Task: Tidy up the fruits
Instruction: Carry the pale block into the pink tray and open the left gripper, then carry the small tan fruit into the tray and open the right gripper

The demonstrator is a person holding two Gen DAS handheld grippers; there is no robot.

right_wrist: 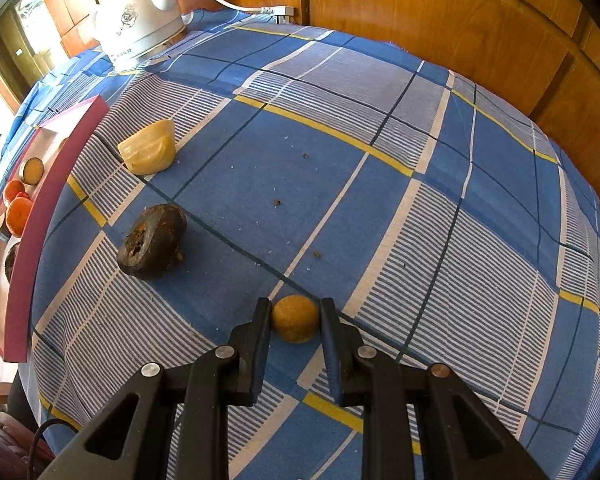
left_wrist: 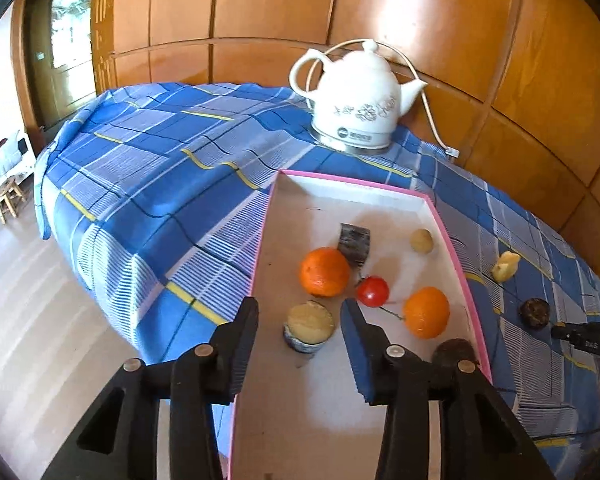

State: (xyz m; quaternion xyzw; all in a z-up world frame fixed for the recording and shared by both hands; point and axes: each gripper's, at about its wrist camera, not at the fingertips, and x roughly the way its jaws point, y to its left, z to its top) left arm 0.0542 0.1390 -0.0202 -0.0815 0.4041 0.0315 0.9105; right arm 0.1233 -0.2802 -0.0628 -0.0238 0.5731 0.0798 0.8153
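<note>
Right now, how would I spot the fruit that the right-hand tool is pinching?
Start at the white kettle at the far edge of the blue checked tablecloth, then come forward past the pale yellow wedge and the dark brown fruit. The small round tan fruit sits nearest, pinched by the right gripper, the only smooth ball there.

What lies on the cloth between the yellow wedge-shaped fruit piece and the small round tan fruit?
In the right wrist view, a dark brown fruit lies between the yellow wedge and the tan fruit, plus a few crumbs.
</note>
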